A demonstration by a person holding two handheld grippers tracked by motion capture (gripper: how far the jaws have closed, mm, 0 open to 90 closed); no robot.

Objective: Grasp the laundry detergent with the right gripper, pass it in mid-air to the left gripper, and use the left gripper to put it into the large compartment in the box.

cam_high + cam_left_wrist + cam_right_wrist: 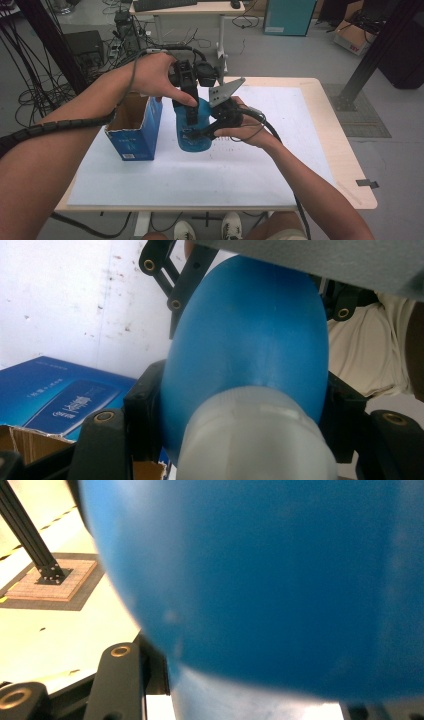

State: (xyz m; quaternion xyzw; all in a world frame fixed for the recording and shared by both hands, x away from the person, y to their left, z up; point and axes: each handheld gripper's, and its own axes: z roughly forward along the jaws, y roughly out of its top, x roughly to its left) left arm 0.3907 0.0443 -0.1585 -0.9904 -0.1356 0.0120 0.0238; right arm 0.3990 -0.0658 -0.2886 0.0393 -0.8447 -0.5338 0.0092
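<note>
In the high view, the blue bottle [194, 131] hangs just above the white sheet on the desk [320, 90], beside the open blue carton [134, 127] at its left. The left gripper [190, 116] comes down from above and grips the bottle near its top, while the right gripper [207, 131] closes in from the side on the lower body. To do this step well, both grips should stay square to the rounded wall; the bottle looks smooth, so a skewed squeeze would probably let it twist or slip. If it is bound for the carton, I would judge it needs lifting clear of the torn cardboard rim first.

The left gripper view adds what the high view hides: the bottle [247, 335] has a pale, translucent cap [257, 437], and this gripper's black jaws press against both flanks just below it, holding it firmly. The carton [60, 402] lies at lower left.

The right gripper view shows the bottle [260, 580] pressed close between its jaws, and beyond it the floor with a black frame post [30, 535].
</note>
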